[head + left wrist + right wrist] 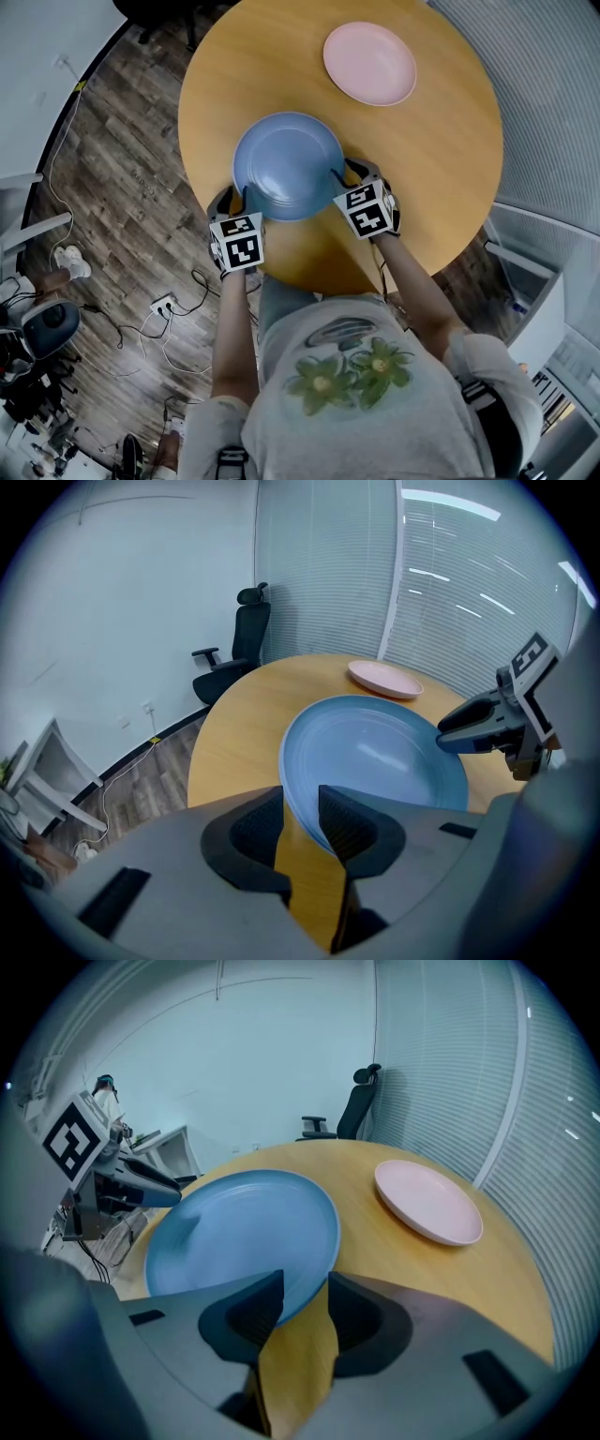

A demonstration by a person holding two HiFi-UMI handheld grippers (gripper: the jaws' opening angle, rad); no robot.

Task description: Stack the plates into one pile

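A blue plate (286, 164) is at the near middle of the round wooden table (427, 187), with a gripper on each side. My left gripper (239, 199) has the plate's left rim between its pads (352, 822) and is shut on it. On the opposite rim my right gripper (351, 178) is shut in the same way, its pad (246, 1312) against the blue plate (244, 1227). The plate looks slightly tilted and raised off the wood. A pink plate (369, 63) lies flat at the table's far right, apart from both grippers.
The table's near edge runs just in front of the person's body. A black office chair (239, 644) stands beyond the far edge. Cables and a power strip (164, 305) lie on the wooden floor to the left. Window blinds (487, 1082) line the right side.
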